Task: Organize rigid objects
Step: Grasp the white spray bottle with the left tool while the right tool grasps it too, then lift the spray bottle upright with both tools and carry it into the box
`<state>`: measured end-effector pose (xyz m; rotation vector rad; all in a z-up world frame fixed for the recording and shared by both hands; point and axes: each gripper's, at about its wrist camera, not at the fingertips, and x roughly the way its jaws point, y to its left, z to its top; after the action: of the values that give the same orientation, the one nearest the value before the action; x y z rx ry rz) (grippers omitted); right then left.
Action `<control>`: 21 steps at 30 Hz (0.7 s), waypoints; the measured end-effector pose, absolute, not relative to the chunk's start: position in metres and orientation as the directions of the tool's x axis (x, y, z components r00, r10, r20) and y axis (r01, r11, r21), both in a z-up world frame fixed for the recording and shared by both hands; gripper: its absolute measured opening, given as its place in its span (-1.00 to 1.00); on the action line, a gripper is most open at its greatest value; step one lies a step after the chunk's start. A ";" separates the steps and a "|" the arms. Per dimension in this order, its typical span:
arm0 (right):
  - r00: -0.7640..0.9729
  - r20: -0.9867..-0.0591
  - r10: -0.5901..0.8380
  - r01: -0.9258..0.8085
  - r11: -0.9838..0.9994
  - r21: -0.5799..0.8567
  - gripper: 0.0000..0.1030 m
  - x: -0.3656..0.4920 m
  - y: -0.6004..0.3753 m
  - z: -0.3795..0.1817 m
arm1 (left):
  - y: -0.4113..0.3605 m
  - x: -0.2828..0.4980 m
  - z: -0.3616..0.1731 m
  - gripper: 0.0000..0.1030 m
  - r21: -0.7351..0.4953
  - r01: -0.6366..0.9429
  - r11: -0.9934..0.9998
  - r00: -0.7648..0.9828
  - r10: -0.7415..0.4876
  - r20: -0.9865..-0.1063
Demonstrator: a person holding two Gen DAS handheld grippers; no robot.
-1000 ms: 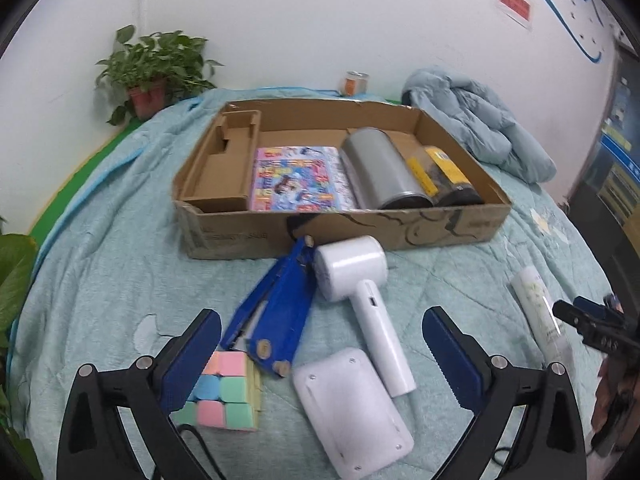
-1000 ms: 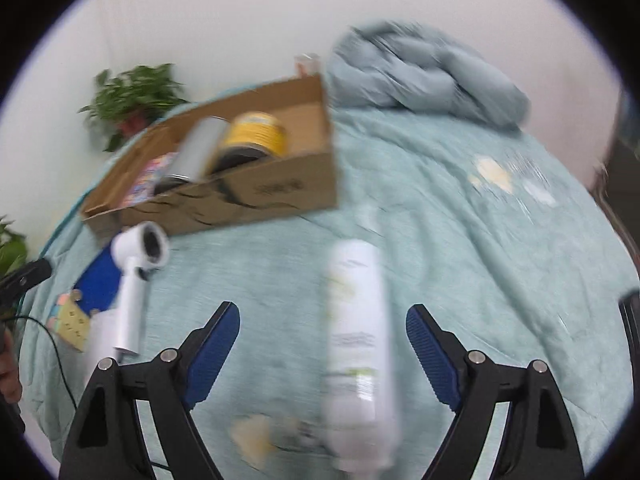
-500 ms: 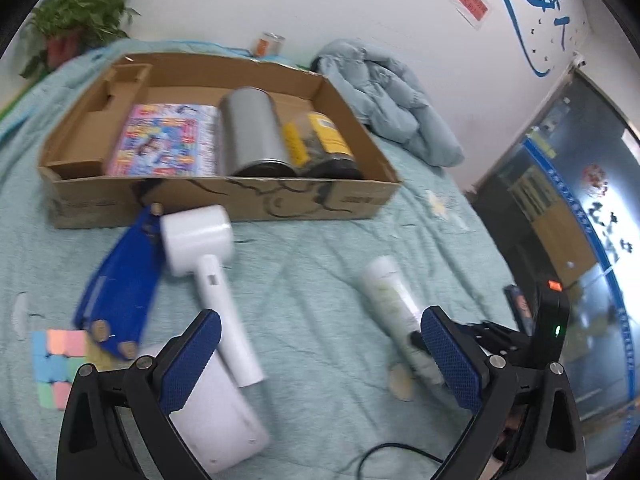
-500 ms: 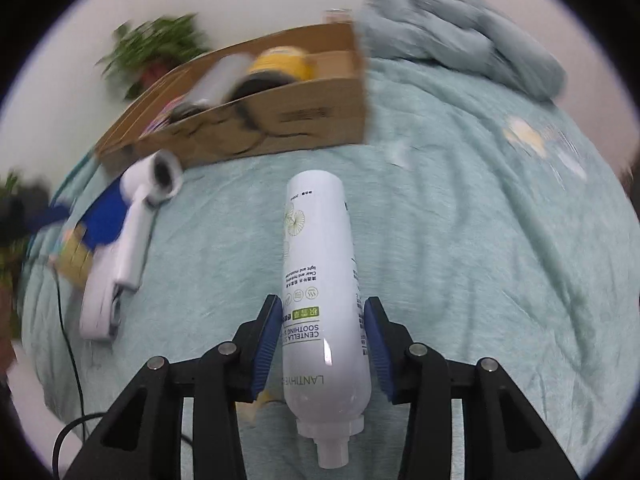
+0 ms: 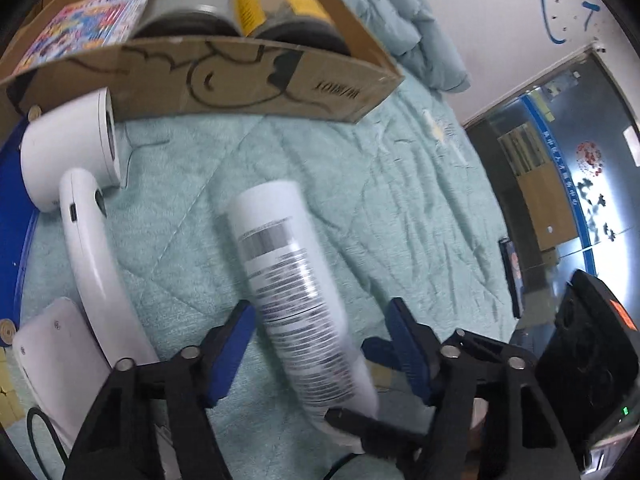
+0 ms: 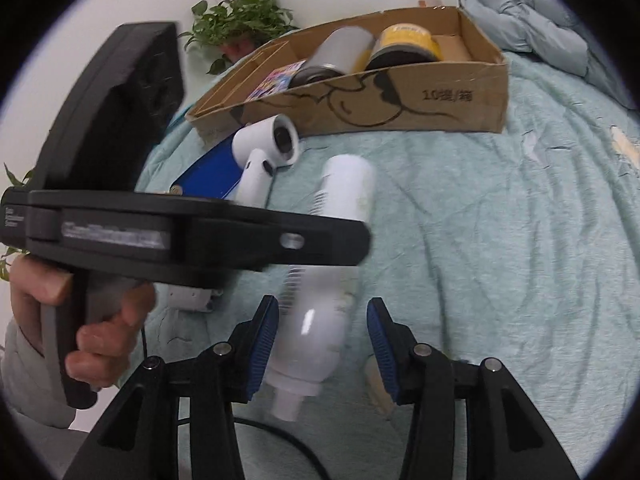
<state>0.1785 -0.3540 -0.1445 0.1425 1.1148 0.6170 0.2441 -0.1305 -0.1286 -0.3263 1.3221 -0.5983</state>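
Bottle [image 5: 296, 296] between two hand-held grippers, held by neither.
Lying on the bed short of the box [image 5: 224, 80], it could roll or get knocked aside if both close together. Left hand-held gripper [image 5: 320, 344], just closing, straddles its middle with gaps; right hand-held gripper [image 6: 322, 350], just reopened slightly, flanks the neck untouched.

White bottle [image 5: 296, 280]; brown box [image 5: 224, 80]; teal quilt [image 5: 400, 208].
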 end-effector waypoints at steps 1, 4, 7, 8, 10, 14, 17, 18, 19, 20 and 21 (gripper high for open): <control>0.288 -0.798 0.529 -0.391 0.826 0.406 -0.06 0.178 -0.352 -0.145 | -0.131 0.245 -0.133 0.04 -0.545 0.207 0.812 0.115 -0.573 -0.811; 0.284 -0.819 0.498 -0.365 0.846 0.388 -0.07 0.181 -0.344 -0.152 | -0.134 0.247 -0.141 -0.08 -0.537 0.189 0.822 0.098 -0.560 -0.823; 0.276 -0.821 0.499 -0.337 0.851 0.403 -0.07 0.182 -0.341 -0.157 | -0.135 0.248 -0.143 -0.08 -0.533 0.188 0.825 0.099 -0.556 -0.825; 0.276 -0.824 0.496 -0.338 0.852 0.400 -0.07 0.183 -0.340 -0.158 | -0.136 0.249 -0.144 -0.08 -0.532 0.186 0.826 0.100 -0.555 -0.826; 0.282 -0.827 0.487 -0.347 0.855 0.385 -0.07 0.185 -0.337 -0.158 | -0.136 0.250 -0.145 -0.09 -0.535 0.183 0.825 0.101 -0.557 -0.824; 0.306 -0.814 0.494 -0.349 0.854 0.387 -0.08 0.184 -0.337 -0.155 | -0.132 0.248 -0.136 -0.11 -0.542 0.176 0.821 0.131 -0.566 -0.814; 0.355 -0.784 0.510 -0.369 0.846 0.384 -0.08 0.179 -0.342 -0.141 | -0.129 0.247 -0.110 -0.11 -0.534 0.190 0.824 0.194 -0.565 -0.802; 0.374 -0.768 0.519 -0.379 0.842 0.384 -0.09 0.179 -0.345 -0.133 | -0.129 0.248 -0.097 -0.11 -0.525 0.204 0.826 0.226 -0.562 -0.796; 0.392 -0.757 0.523 -0.389 0.840 0.379 -0.09 0.180 -0.345 -0.125 | -0.129 0.249 -0.085 -0.11 -0.515 0.221 0.829 0.253 -0.558 -0.790; 0.419 -0.740 0.526 -0.409 0.837 0.364 -0.09 0.183 -0.346 -0.114 | -0.129 0.251 -0.073 -0.11 -0.504 0.238 0.830 0.278 -0.555 -0.784; 0.436 -0.729 0.528 -0.420 0.835 0.354 -0.09 0.185 -0.347 -0.107 | -0.130 0.255 -0.057 -0.11 -0.491 0.261 0.831 0.312 -0.554 -0.772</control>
<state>0.1852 -0.3466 -0.1066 0.1261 0.9520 0.5920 0.2548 -0.1299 -0.0567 -0.2975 1.1341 -0.5479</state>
